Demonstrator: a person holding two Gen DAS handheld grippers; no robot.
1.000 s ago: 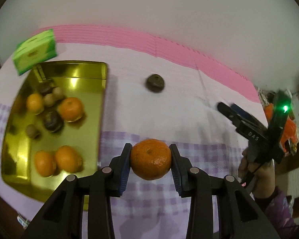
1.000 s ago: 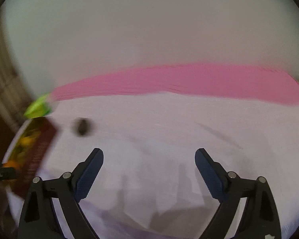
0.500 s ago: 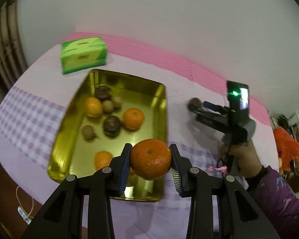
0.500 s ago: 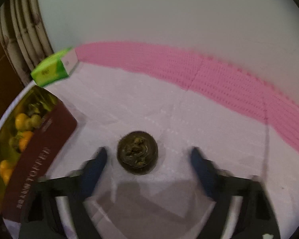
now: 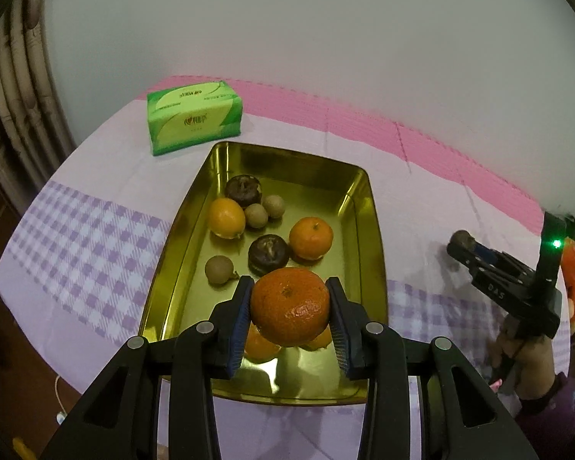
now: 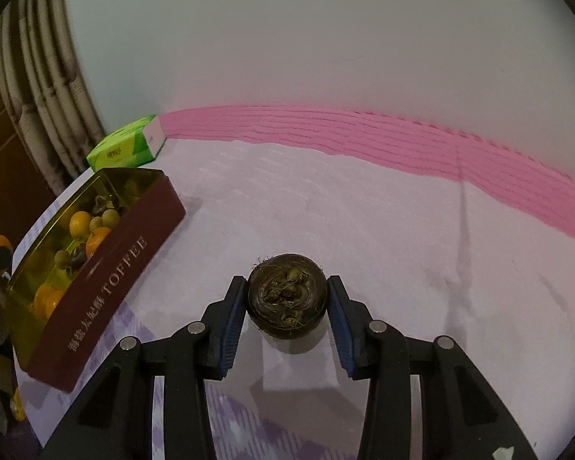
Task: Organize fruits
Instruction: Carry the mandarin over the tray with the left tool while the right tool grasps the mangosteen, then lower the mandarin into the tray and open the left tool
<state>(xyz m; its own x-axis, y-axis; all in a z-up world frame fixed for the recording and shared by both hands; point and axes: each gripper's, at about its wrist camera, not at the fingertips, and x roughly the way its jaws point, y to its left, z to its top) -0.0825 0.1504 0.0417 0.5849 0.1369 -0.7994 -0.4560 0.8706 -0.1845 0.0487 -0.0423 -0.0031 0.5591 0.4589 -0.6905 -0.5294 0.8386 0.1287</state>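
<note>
The left gripper (image 5: 289,312) is clamping an orange tangerine (image 5: 289,305) between its blue pads, holding it above the near end of a gold tin tray (image 5: 375,237) that is carrying more tangerines, dark round fruits and small tan ones. To the right, the right gripper (image 6: 286,297) is closing its jaws on a dark brown fruit (image 6: 286,295) sitting on the pale tablecloth (image 6: 402,237). A green tissue pack (image 5: 194,116) is lying beyond the tray's far left corner.

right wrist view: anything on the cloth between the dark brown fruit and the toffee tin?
Nothing. In the right wrist view, only bare pale lilac tablecloth lies between the dark brown round fruit and the maroon-sided gold toffee tin.
</note>
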